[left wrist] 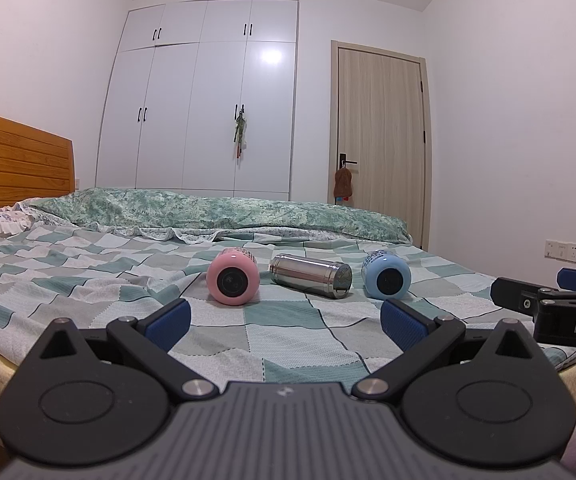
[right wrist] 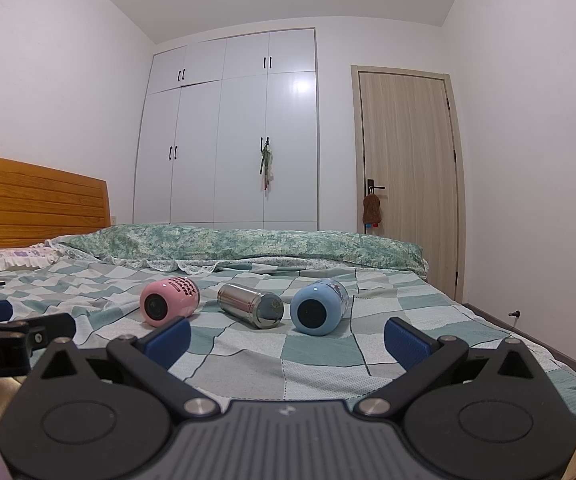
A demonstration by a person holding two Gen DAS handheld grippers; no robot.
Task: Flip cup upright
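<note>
Three cups lie on their sides in a row on the checked bedspread [left wrist: 88, 280]: a pink cup [left wrist: 232, 277] on the left, a steel cup [left wrist: 310, 275] in the middle, a blue cup [left wrist: 386, 274] on the right. They also show in the right wrist view as the pink cup [right wrist: 168, 296], the steel cup [right wrist: 251, 305] and the blue cup [right wrist: 318, 306]. My left gripper [left wrist: 286, 322] is open and empty, a short way in front of the cups. My right gripper [right wrist: 287, 340] is open and empty, also short of them. Each gripper shows at the edge of the other's view.
A rolled green floral quilt [left wrist: 216, 212] lies across the bed behind the cups. A wooden headboard [left wrist: 16, 160] is at the left. A white wardrobe [left wrist: 208, 100] and a closed wooden door [left wrist: 379, 132] stand behind. The bed's near edge is under my grippers.
</note>
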